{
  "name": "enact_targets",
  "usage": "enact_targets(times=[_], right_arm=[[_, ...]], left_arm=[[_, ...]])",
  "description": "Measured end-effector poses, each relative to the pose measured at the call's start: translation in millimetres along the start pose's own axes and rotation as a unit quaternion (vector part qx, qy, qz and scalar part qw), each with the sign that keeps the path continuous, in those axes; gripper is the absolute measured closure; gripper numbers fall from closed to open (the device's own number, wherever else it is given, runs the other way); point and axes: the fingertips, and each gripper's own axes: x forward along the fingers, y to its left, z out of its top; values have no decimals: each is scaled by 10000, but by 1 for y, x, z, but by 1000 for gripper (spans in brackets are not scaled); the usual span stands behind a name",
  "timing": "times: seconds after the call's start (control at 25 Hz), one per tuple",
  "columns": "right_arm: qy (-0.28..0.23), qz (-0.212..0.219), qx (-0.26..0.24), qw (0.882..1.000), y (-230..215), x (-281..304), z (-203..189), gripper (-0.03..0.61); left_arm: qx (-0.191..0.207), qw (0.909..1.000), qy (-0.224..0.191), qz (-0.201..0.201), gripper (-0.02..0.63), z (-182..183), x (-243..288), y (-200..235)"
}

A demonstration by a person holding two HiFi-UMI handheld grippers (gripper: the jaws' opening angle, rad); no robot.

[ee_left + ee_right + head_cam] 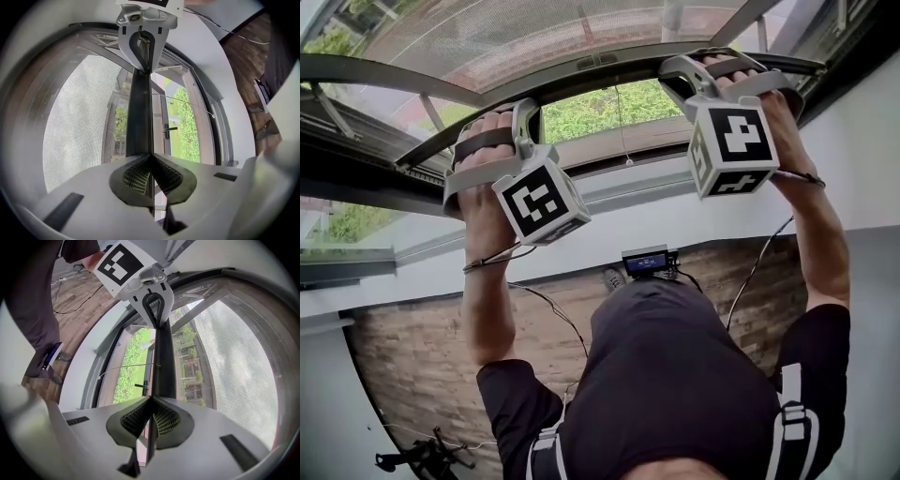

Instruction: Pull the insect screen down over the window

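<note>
Both arms are raised overhead with the elbows bent. The left hand (483, 169) carries the left gripper (151, 155) and the right hand (773, 111) carries the right gripper (150, 398). Each gripper's jaws are pinched on the dark bar (139, 112) at the screen's (79, 122) lower edge, well apart along it. The mesh hangs above the bar. Below it the window (185, 126) shows greenery.
</note>
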Motion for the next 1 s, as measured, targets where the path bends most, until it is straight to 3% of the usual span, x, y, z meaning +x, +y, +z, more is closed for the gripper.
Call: enact_targets(times=[0.32, 0.52, 1.0], right_arm=[[-1, 700, 240, 9973, 68, 35, -2, 558], [26, 643, 363, 9973, 78, 42, -5, 558], [82, 1063, 485, 9931, 135, 75, -7, 558]], left_arm=[[-137, 9972, -89, -731, 598, -2, 27, -71], [-123, 9975, 14, -701, 598, 0, 35, -82], [-130, 9921, 68, -1247, 598, 1, 59, -145]])
